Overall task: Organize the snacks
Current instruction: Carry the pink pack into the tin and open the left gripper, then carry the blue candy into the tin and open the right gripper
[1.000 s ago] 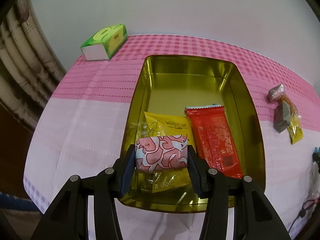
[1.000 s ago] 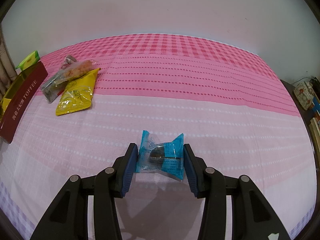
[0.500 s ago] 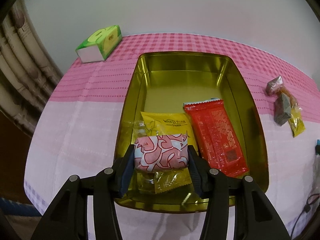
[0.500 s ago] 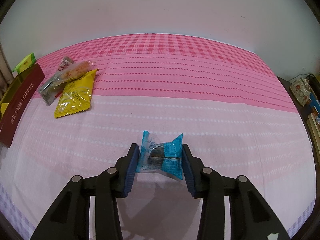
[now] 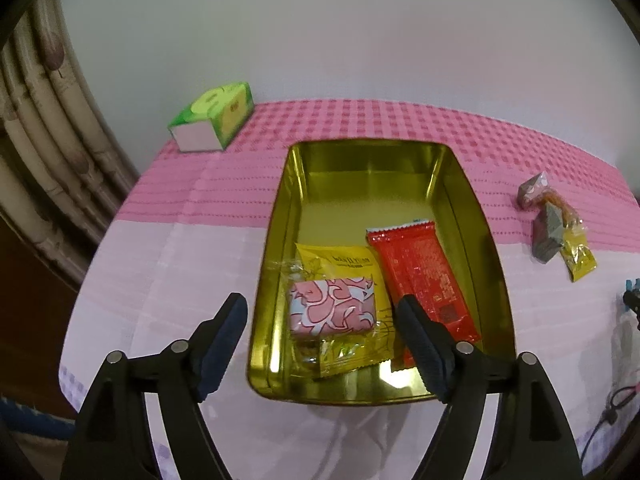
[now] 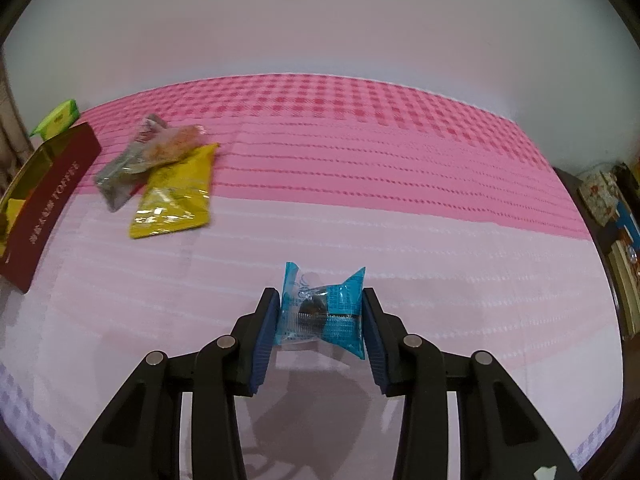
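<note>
A gold tin (image 5: 476,216) stands on the pink cloth. Inside it lie a red bar (image 5: 424,276), a yellow packet (image 5: 348,264) and, on top of that packet, a pink-and-white patterned snack (image 5: 332,308). My left gripper (image 5: 324,308) hangs above the tin's near end, its jaws opening wide, and neither pad touches the patterned snack. In the right wrist view my right gripper (image 6: 320,314) is shut on a blue wrapped snack (image 6: 324,312) just above the cloth.
A green tissue box (image 5: 214,116) sits at the table's far left corner. A grey pouch (image 6: 120,176), an orange-filled clear bag (image 6: 176,146) and a yellow packet (image 6: 176,196) lie loose right of the tin (image 6: 44,192). A shelf with books (image 6: 616,224) stands past the right edge.
My left gripper let go of the pink patterned snack, which now rests in the tin, and pulled back and up with jaws spread. The right gripper tightened slightly on the blue snack.
</note>
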`<state>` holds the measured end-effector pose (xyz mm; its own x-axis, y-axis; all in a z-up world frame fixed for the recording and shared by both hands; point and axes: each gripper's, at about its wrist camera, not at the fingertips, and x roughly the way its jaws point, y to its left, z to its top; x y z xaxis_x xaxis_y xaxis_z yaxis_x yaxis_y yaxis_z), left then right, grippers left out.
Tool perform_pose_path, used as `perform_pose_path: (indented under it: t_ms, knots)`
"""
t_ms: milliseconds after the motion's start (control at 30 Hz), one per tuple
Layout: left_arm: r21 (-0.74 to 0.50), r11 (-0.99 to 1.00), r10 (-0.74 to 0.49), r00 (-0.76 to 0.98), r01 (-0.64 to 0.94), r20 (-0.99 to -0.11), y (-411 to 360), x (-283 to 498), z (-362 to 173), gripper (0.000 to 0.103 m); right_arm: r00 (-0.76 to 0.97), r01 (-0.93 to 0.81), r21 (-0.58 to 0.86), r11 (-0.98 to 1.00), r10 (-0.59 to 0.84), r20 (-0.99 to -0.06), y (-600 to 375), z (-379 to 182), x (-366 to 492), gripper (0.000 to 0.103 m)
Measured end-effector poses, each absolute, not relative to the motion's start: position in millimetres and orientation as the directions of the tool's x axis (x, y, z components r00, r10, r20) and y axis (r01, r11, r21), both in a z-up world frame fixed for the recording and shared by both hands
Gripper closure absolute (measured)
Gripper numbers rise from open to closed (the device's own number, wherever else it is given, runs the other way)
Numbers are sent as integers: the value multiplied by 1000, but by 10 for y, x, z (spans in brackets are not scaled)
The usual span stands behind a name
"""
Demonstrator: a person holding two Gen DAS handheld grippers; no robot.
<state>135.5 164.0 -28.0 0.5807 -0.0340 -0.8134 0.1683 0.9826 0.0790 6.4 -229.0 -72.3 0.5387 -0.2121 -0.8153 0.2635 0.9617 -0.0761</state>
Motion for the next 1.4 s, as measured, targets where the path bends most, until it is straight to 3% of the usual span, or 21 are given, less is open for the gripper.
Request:
perform_pose_path:
  t_ms: [233, 933, 1400]
  knots:
    - [74, 986, -31, 594, 152, -804, 1760, 1218, -193, 23, 569, 187, -72, 980, -168, -805, -1915, -552, 169, 66]
    - [67, 998, 55, 580, 0, -813, 2428, 1078, -143, 21, 619, -234, -8, 972, 142, -773, 246, -238, 852, 66]
    - [65, 997, 76, 570, -40, -818, 2573, 1104, -163, 20, 569, -299, -28, 954, 155, -808, 689, -488, 1062, 66]
